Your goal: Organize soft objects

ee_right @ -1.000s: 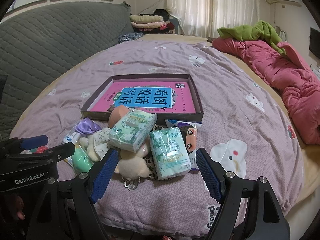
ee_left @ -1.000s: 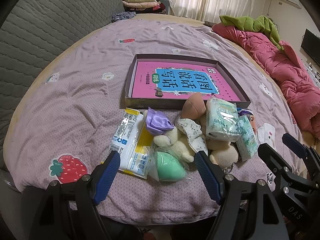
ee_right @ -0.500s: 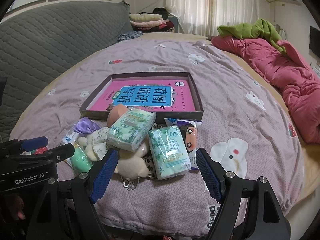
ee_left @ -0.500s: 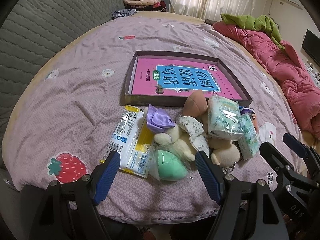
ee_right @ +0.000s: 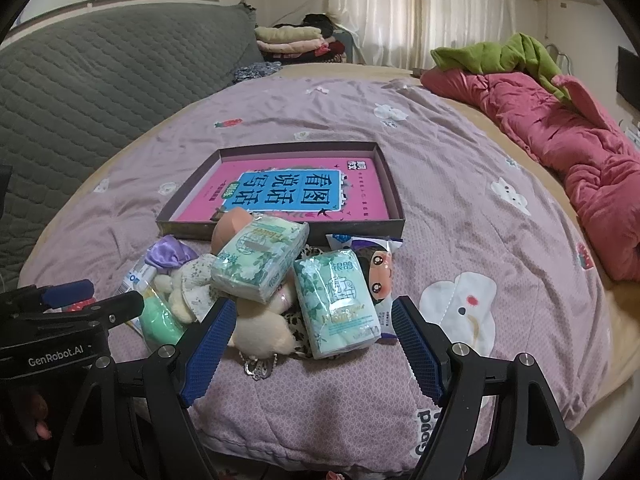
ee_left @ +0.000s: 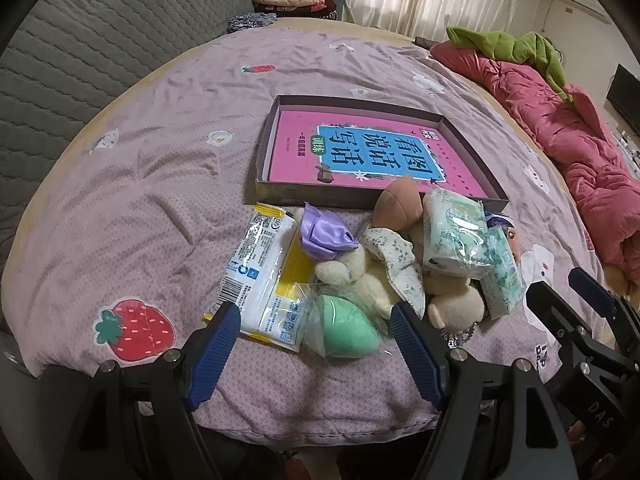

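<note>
Nothing sorted yet: both grippers, left gripper (ee_left: 316, 336) and right gripper (ee_right: 314, 334), hover with fingers apart, the soft pile (ee_left: 384, 264) untouched, the tray (ee_left: 280, 192) at twelve o'clock unfilled.

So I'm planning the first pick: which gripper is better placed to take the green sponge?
Left. The left gripper is open with the green sponge lying right between its fingertips. The right gripper is open too, but faces the tissue pack.
</note>
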`<state>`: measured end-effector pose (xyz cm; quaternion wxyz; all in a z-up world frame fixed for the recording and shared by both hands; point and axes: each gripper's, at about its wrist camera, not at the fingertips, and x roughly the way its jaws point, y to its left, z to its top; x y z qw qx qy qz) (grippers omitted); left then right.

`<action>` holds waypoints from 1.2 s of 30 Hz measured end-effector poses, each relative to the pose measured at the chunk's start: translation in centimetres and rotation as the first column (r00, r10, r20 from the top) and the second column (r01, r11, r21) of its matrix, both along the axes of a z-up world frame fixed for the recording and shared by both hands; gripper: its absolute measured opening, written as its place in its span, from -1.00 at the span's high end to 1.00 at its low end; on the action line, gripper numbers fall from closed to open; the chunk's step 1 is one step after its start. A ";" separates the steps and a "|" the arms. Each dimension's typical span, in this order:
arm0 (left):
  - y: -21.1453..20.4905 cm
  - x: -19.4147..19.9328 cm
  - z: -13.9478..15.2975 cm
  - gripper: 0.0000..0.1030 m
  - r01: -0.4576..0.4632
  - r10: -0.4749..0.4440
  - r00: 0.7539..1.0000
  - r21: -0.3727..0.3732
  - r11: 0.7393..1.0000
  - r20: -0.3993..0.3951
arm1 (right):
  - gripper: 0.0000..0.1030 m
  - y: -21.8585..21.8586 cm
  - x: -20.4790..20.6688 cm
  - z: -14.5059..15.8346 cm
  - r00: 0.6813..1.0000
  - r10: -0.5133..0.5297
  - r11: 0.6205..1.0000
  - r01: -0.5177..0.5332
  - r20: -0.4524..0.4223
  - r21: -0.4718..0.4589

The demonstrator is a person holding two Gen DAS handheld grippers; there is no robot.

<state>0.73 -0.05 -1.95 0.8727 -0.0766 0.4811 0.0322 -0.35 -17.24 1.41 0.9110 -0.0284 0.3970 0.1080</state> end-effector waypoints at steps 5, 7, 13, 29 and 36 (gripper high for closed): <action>0.1 0.0 -0.1 -0.50 0.001 -0.001 1.000 -0.002 1.000 -0.008 | -0.57 -0.2 0.0 -0.1 1.000 -0.005 1.000 0.005 -0.006 0.006; 0.1 -0.1 -0.3 -0.50 0.005 -0.005 1.000 -0.008 1.000 -0.014 | -0.57 -0.3 0.1 -0.1 1.000 -0.006 1.000 0.006 -0.008 0.010; 0.2 -0.2 -1.1 -0.50 0.033 -0.034 0.999 -0.044 0.998 -0.038 | -0.57 -0.6 0.2 -0.3 1.000 -0.010 1.000 0.010 -0.016 0.022; -1.4 1.2 -4.3 -0.50 0.098 -0.104 0.988 -0.059 0.993 -0.113 | -0.57 -1.7 1.3 -1.6 0.997 -0.046 0.998 0.049 -0.063 0.038; -0.6 1.8 -5.2 -0.38 0.078 -0.091 0.987 -0.108 0.991 -0.130 | -0.57 -2.1 3.1 -3.6 0.991 -0.045 0.998 0.050 -0.128 0.035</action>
